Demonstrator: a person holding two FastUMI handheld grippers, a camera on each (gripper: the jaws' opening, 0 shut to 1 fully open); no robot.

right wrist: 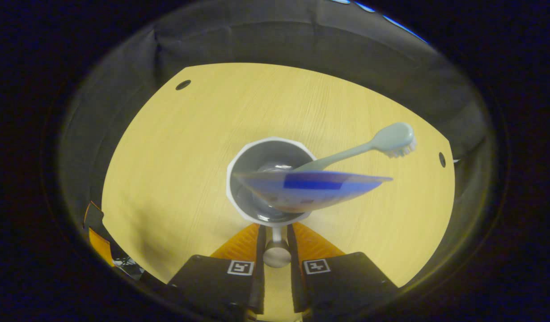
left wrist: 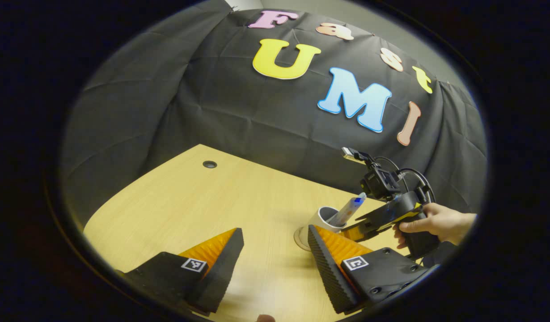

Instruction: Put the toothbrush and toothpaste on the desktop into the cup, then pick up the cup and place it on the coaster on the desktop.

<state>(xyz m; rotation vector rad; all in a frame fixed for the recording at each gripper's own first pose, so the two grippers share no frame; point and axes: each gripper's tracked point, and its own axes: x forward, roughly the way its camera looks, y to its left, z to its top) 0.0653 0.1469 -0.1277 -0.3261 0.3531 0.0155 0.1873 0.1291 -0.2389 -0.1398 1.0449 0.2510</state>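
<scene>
Counter (right wrist: 176, 147): one, pale yellow wood-grain laminate, smooth, with round cable holes; two show in the right gripper view (right wrist: 183, 84), one in the left gripper view.

Cup (right wrist: 239, 154): one, white outside, grey glossy inside, faceted many-sided rim, with a handle (right wrist: 276, 250) that ends in a rounded knob. In the left gripper view the cup (left wrist: 322, 217) stands at a round disc on the counter, likely the coaster (left wrist: 300, 237); whether it rests fully on the disc cannot be told.

Contents of cup, two items:
- Toothbrush (right wrist: 393, 136): one, pale grey-green plastic, slim curved handle, oval head with white bristles, leaning out over the rim.
- Toothpaste (right wrist: 315, 190): one flat soft tube, pale lilac with a dark blue band, blurred, lying slantwise across the mouth of the cup. In the left gripper view its crimped end (left wrist: 349, 208) sticks up out of the cup.

Right gripper (right wrist: 276, 243): ribbed pads, square marker tags on each finger; jaws clenched on the cup's handle, one finger on either side. In the left gripper view it is seen from the side (left wrist: 353, 230), held by a hand (left wrist: 440, 221), with a camera and black cables on top.

Left gripper (left wrist: 275, 250): two wedge-shaped fingers with ridged faces; jaws released, wide apart, nothing between them, above bare counter just beside the cup.
</scene>
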